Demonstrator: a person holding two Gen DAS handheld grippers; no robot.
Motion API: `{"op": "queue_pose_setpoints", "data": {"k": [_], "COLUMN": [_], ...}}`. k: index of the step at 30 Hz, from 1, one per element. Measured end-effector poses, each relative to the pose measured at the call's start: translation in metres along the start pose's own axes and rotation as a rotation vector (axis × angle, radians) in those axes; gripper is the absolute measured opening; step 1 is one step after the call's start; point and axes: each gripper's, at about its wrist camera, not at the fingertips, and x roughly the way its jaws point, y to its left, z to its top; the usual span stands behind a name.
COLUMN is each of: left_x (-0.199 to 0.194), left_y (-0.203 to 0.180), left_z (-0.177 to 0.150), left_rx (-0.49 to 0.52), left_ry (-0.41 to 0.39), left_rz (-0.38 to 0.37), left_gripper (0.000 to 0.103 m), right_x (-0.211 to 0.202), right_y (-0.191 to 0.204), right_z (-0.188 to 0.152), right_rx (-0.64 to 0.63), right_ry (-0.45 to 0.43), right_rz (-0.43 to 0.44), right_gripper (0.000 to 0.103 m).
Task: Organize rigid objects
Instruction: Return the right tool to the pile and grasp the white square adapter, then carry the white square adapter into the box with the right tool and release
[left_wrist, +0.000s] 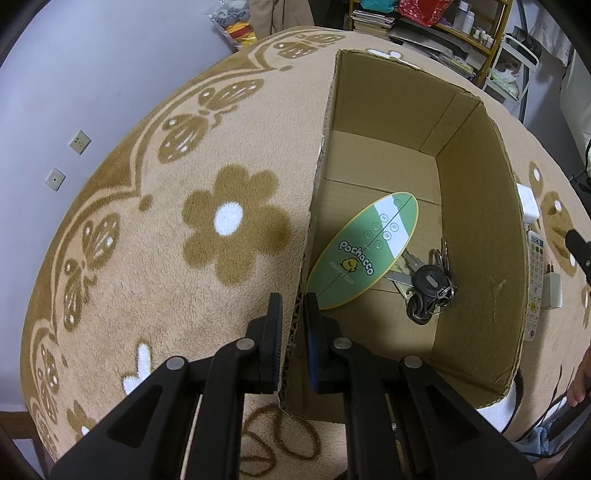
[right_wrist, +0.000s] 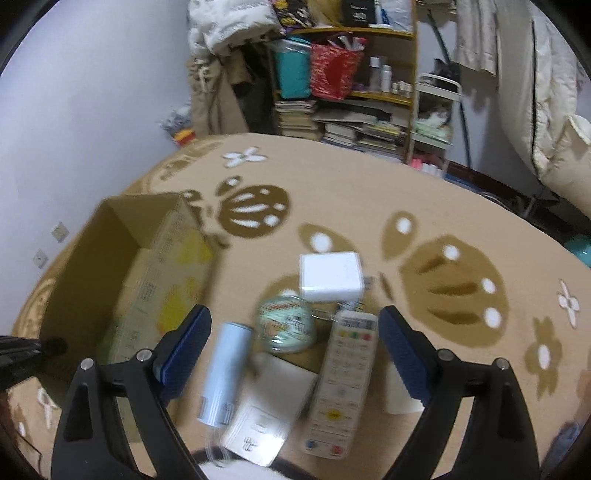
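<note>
My left gripper (left_wrist: 293, 306) is shut on the near left wall of an open cardboard box (left_wrist: 476, 229), one finger outside and one inside. In the box lie a green oval "Pochacco" board (left_wrist: 364, 254) and a bunch of keys (left_wrist: 430, 286). My right gripper (right_wrist: 295, 332) is open and empty above loose items on the rug: a white remote control (right_wrist: 341, 384), a pale blue cylinder (right_wrist: 223, 373), a round patterned tin (right_wrist: 286, 325), a white charger block (right_wrist: 330, 275) and a white flat packet (right_wrist: 264, 417). The box (right_wrist: 122, 288) stands to their left.
A beige rug with brown flower and butterfly patterns (left_wrist: 236, 221) covers the floor. A cluttered shelf (right_wrist: 347, 77) stands at the back, a lilac wall (left_wrist: 74, 74) on the left. The remote (left_wrist: 533, 280) and chargers lie just outside the box's right wall.
</note>
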Motion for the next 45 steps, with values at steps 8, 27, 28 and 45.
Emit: {"op": "queue_pose_setpoints", "data": {"k": [8,27,28,45], "left_x": [0.000,0.000,0.000,-0.001], "left_y": [0.004,0.009,0.009,0.006], "left_z": [0.000,0.000,-0.001,0.000], "left_rx": [-0.011,-0.050,-0.049,-0.037], "left_ry": [-0.003,0.008,0.008,0.007], "left_rz": [-0.015,-0.039,-0.038,-0.019], "left_gripper": [0.011,0.011,0.011,0.011], "right_x": [0.013,0.057,0.059,0.065], "right_y": [-0.051,-0.098,-0.097,-0.082], "right_z": [-0.015,-0.050,-0.051,-0.050], "right_rx": [0.099,0.127,0.122,0.091], "right_ry": [0.052,0.264,0.271,0.310], "right_rz": [-0.095,-0.246,-0.261,-0.247], "right_gripper": [0.097,0.097,0.096,0.048]}}
